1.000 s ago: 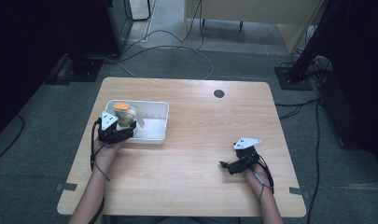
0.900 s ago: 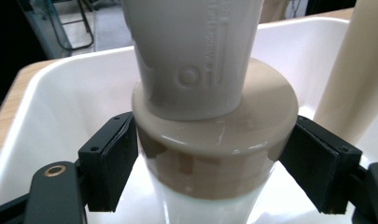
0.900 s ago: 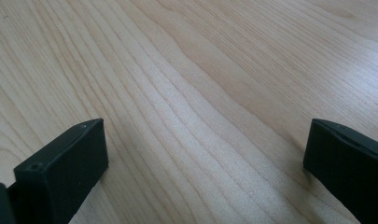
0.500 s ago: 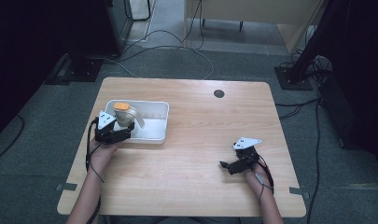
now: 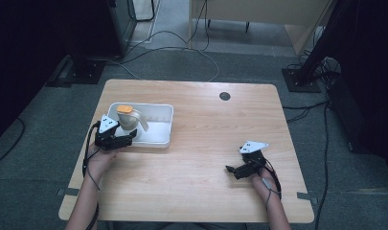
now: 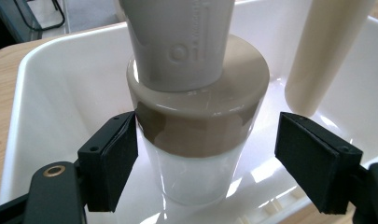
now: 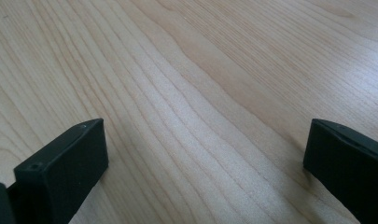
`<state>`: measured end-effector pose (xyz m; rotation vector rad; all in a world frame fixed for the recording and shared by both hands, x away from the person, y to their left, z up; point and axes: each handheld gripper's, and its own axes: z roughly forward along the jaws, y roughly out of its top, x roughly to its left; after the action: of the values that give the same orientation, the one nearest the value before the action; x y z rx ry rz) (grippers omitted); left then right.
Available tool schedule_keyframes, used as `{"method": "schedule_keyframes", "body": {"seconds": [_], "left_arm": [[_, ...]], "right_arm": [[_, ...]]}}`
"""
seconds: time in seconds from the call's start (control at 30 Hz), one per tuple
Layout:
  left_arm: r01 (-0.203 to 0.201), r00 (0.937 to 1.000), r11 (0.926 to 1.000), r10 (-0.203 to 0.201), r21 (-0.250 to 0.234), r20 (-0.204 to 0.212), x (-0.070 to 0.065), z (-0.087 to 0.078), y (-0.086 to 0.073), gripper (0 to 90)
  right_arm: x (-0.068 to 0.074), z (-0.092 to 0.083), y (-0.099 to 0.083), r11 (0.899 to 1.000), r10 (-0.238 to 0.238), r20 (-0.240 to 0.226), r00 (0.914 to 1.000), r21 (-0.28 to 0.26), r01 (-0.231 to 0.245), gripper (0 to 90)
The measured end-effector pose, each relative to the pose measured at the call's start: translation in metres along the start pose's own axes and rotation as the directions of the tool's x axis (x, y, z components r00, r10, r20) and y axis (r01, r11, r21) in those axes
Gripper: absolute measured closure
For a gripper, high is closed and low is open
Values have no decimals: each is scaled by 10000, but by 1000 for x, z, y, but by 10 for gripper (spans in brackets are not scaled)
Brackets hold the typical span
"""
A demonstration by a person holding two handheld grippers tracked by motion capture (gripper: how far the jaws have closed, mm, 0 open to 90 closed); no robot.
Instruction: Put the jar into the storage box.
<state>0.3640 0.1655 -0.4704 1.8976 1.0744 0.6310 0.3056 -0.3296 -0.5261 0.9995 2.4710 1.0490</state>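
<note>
Left gripper [image 6: 203, 158], jaws spread, is being held around a taupe-capped bottle [image 6: 200, 140] standing in the white tray [image 5: 160, 125]. Closing on it is judged the next move, while the right gripper [image 5: 238, 168] is being rested spread on the table [image 5: 201, 191].

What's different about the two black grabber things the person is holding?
The left gripper has its open jaws on either side of a beige-capped container in the white tub; the right gripper has only bare wooden table between its jaws. The left one reaches into the tub, while the right one sits out on the table. Both are black, hand-held and open.

Wooden table [image 5: 196, 191]; dark round grommet [image 5: 224, 96] near far edge.
</note>
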Motion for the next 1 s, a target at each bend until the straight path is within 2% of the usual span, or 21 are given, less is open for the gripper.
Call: {"method": "schedule_keyframes", "body": {"seconds": [0.1,0.37,0.5,0.77,1.0], "left_arm": [[-270,9995,9996,269,86,164,1,-4,-1,217],[-654,9969,9977,645,175,452,2,-10,-2,216],[-651,9964,9977,639,197,565,2,-11,-3,216],[-906,9933,9955,884,274,748,1,-14,-4,216],[-1150,9884,9927,1107,365,1036,0,-17,-5,216]], "right_arm": [[0,0,0,10000,-11,2,10000,5,11,0],[0,0,0,10000,-11,2,10000,4,11,0],[0,0,0,10000,-1,3,10000,0,1,0],[0,0,0,10000,22,29,10000,-8,-22,0],[1,0,0,10000,26,34,10000,-9,-26,0]]}}
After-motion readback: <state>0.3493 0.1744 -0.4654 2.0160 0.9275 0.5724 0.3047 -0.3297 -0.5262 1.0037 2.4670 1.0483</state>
